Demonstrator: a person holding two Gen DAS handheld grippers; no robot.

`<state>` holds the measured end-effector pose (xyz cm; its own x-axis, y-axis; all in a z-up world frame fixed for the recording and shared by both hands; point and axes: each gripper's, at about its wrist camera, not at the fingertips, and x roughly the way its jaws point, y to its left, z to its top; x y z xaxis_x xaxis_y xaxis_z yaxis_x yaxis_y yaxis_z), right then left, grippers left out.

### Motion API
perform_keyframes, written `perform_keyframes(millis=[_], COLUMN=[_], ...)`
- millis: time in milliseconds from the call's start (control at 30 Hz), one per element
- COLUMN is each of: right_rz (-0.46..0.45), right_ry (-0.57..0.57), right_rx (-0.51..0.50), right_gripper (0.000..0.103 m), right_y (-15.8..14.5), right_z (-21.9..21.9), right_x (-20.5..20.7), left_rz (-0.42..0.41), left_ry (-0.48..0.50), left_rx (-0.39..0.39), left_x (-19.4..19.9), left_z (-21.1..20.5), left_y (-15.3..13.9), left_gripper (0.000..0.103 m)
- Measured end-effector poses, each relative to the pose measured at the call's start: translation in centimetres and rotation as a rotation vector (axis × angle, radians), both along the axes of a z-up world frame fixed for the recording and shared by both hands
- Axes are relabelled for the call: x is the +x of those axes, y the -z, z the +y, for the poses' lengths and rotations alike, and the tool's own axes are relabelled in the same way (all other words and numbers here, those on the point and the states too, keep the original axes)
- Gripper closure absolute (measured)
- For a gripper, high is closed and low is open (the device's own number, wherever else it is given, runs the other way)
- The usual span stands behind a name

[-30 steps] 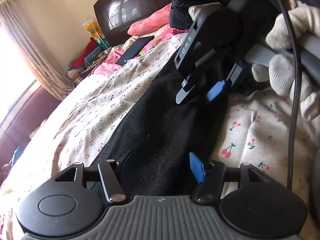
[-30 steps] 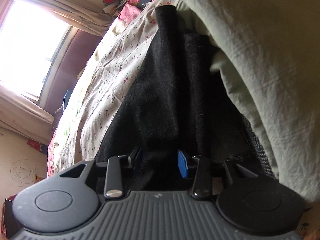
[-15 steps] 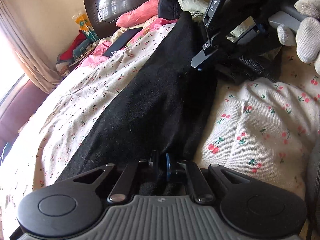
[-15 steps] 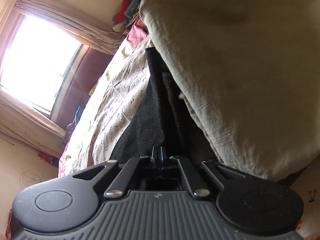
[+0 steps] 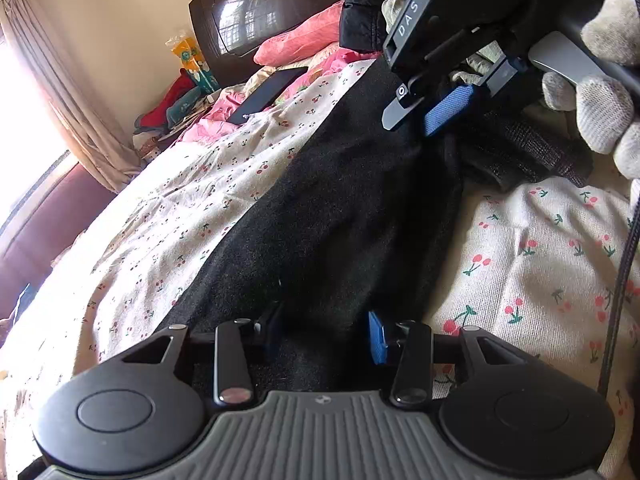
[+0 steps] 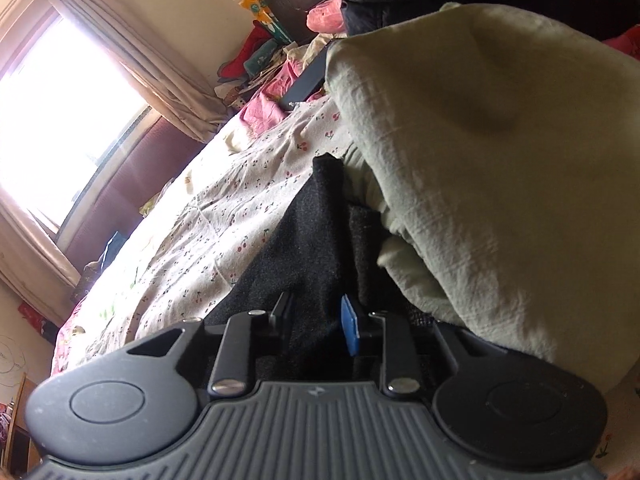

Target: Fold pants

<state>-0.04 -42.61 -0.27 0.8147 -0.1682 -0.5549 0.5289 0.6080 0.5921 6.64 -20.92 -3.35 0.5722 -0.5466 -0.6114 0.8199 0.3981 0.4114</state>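
Long black pants (image 5: 340, 200) lie stretched across the cherry-print bed sheet (image 5: 180, 208). My left gripper (image 5: 324, 332) sits low at their near end, jaws opening, with black fabric lying loose between the blue pads (image 5: 377, 338). My right gripper (image 5: 414, 124), held by a gloved hand (image 5: 600, 112), hovers over the far part of the pants. In the right wrist view the right gripper (image 6: 318, 320) has its jaws opening over the pants (image 6: 312, 240), with cloth between the pads but not pinched.
A pale green cloth heap (image 6: 480, 160) lies against the pants' right side. A dark headboard (image 5: 256, 8), pink pillow (image 5: 300, 44), black bag (image 5: 364, 12) and flat black device (image 5: 268, 94) are at the bed's far end. A cable (image 5: 624, 260) hangs at right. Curtained window at left.
Both grippers closed on the pants half a second ago and now stand apart again. The right gripper has tilted and lifted slightly, so more bed shows in its view.
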Motion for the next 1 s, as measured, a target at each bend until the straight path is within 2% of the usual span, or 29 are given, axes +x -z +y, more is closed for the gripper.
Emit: perform_keyframes(millis=[67,200,300,333,400,500,567,633,700,733,767,867,1000], right_rz=[-0.011,-0.007,-0.034,-0.029,-0.033,-0.127,-0.184,-0.205,-0.137,-0.069,-0.016,-0.022,-0.009], right_ry=[0.02,0.042,0.036,0.029,0.014,-0.008,-0.038,-0.059,-0.063,-0.067,-0.056,-0.04,-0.018], right_rx=[0.005,0.032,0.037,0.035,0.07,0.154,0.143,0.125,0.069,0.061,0.095,0.167,0.129], right_gripper=[0.076,0.078,0.087,0.098,0.098,0.099,0.099,0.099,0.098,0.095,0.096,0.093,0.079], right_y=[0.1,0.5,0.4,0.5,0.8,-0.6,-2.3,-3.1,-2.2,-1.2,0.0,0.6,-0.5], right_z=[-0.3,-1.1,-1.3,-1.5,-1.9,-2.1,-1.8,-1.4,-1.3,-1.6,-2.1,-2.6,-1.7], right_x=[0.7,2.1,1.0,0.7,0.5,-0.9,-2.0,-3.0,-2.8,-2.0,-1.6,-2.1,-3.9], left_rz=[0.018,0.058,0.092,0.091,0.086,0.113,0.12,0.118,0.118,0.11,0.105,0.095,0.145], left_ry=[0.003,0.003,-0.002,-0.001,0.005,0.007,0.007,0.011,0.024,0.035,0.04,0.042,0.033], left_rx=[-0.006,-0.027,-0.051,-0.051,-0.052,-0.082,-0.101,-0.103,-0.062,-0.025,0.004,0.008,-0.033], left_x=[0.2,0.9,1.2,1.3,1.2,1.2,0.9,0.5,0.1,-0.2,-0.4,-0.8,0.0], left_z=[-0.1,0.5,1.1,1.2,1.3,2.1,2.8,3.2,2.8,2.5,2.3,2.5,2.9], left_y=[-0.3,-0.8,-1.0,-0.9,-0.9,-1.8,-2.6,-2.9,-2.2,-1.5,-0.9,-0.9,-1.4], left_gripper=[0.048,0.064,0.067,0.068,0.071,0.075,0.075,0.076,0.076,0.075,0.075,0.075,0.075])
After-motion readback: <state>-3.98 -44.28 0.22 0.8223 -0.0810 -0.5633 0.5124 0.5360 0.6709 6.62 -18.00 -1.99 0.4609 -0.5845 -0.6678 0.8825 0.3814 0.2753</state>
